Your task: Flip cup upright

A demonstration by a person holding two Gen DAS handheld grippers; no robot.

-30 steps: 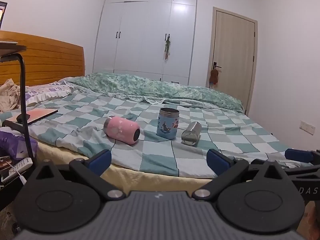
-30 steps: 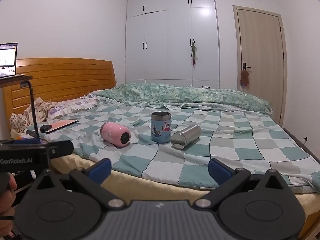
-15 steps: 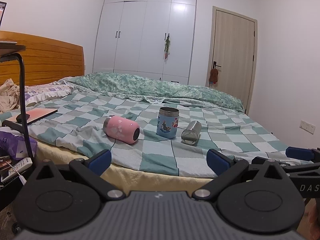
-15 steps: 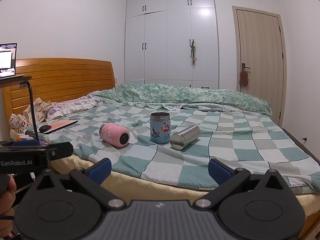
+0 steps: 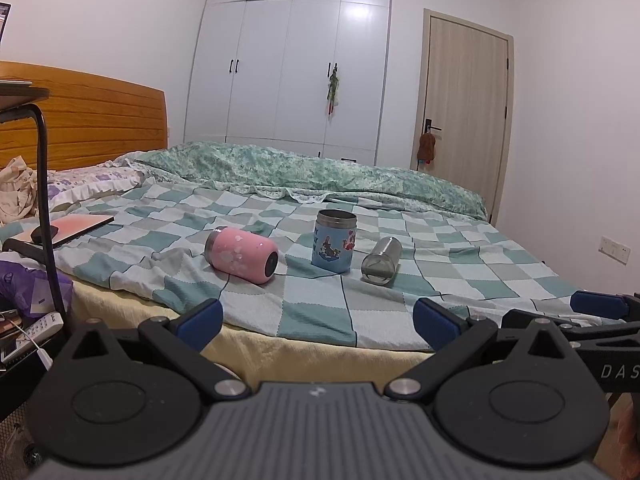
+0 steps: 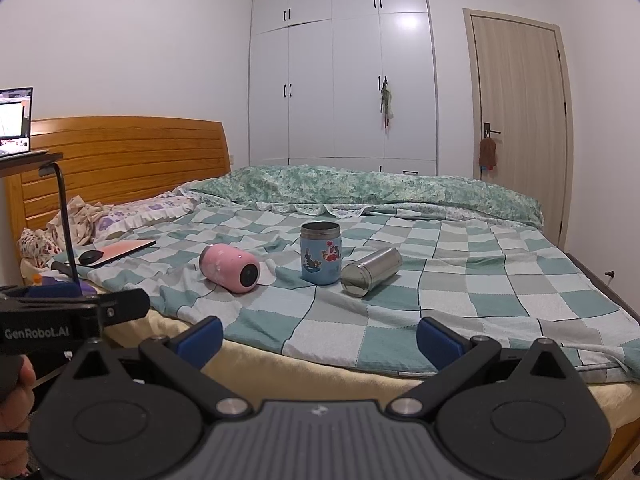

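We hold both tools short of the bed, so by our reading the approach is the step in hand and nothing is grasped yet. The left gripper (image 5: 318, 318) fills the bottom of its view with its blue fingers (image 5: 200, 318) spread wide and empty; the right gripper (image 6: 319, 336) stands the same way, wide and empty, at the bottom of its own frame. On the checked blanket (image 6: 500, 280), near the middle of both frames, three cups sit in a row. The pink cup (image 5: 241, 255) lies on its side at the left, one end turned toward us. The blue cup (image 5: 334, 241) already stands upright in the centre. The steel cup (image 5: 381, 261) lies on its side just right of the blue one, close beside it. We judge that either lying cup may be meant. The next move calls for reaching in over the bed edge, closing across a lying cup's barrel, and tipping it onto its base without knocking the blue cup
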